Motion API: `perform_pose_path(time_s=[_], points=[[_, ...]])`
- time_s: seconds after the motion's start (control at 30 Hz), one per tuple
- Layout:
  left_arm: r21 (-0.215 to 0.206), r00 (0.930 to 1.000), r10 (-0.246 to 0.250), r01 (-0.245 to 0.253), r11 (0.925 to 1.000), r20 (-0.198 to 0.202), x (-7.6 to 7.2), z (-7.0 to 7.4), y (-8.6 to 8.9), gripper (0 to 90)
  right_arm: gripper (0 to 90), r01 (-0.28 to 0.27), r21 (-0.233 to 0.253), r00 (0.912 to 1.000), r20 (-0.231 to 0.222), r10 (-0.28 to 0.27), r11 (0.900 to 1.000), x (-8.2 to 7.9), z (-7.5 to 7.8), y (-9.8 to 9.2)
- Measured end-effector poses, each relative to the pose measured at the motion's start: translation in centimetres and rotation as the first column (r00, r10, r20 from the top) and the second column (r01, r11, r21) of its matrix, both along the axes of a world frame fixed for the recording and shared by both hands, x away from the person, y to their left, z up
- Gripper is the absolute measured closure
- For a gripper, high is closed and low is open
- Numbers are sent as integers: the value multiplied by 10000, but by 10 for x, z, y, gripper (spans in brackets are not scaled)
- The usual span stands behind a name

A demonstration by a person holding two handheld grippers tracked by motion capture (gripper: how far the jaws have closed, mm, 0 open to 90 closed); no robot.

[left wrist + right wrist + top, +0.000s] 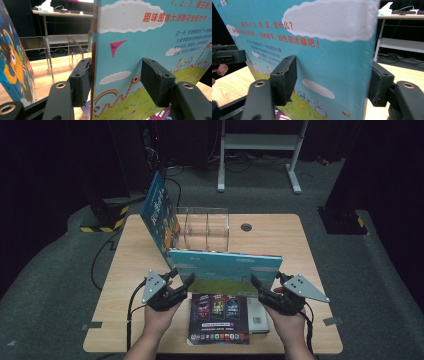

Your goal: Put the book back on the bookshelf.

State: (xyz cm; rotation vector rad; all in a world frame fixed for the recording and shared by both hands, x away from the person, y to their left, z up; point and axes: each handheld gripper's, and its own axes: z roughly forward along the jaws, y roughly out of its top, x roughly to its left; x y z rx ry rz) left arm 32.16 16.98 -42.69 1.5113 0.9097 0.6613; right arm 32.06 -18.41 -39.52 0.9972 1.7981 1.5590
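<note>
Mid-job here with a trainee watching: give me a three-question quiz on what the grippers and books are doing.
1. True or false: the sky-blue book lies flat on the table.
2. Which grippers straddle its edges? A) left only B) right only C) both
3. What clear thing stands behind it?

Key: 1. False, it stands upright. 2. C, the left gripper and right gripper. 3. The acrylic rack.

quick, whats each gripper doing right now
Left gripper: jaws either side of the left edge of the light blue picture book, apparently shut on it.
Right gripper: apparently shut on the book's right edge.
</note>
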Motion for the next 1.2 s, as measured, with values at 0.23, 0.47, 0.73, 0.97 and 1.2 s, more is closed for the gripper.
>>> perform_pose_path(time_s=[0.23,0.47,0.73,0.97,1.2], points=[[63,10000,36,-36,10000,37,0,0,-1,411,298,-283,209,9996,-84,284,9994,3,3,1],[53,10000,65,-65,10000,-6,-1,0,-2,401,299,-475,439,9986,-189,484,9979,3,4,2],[219,9998,202,-204,9996,73,-2,0,-6,382,347,-588,288,9978,328,579,9979,-1,-1,0],[221,9995,280,-283,9994,171,-2,0,-8,375,417,-965,273,9945,448,952,9950,-4,-4,-9],[154,9990,405,-408,9991,185,-1,-2,-9,372,461,-1128,261,9919,626,1109,9933,-7,-7,-12]])
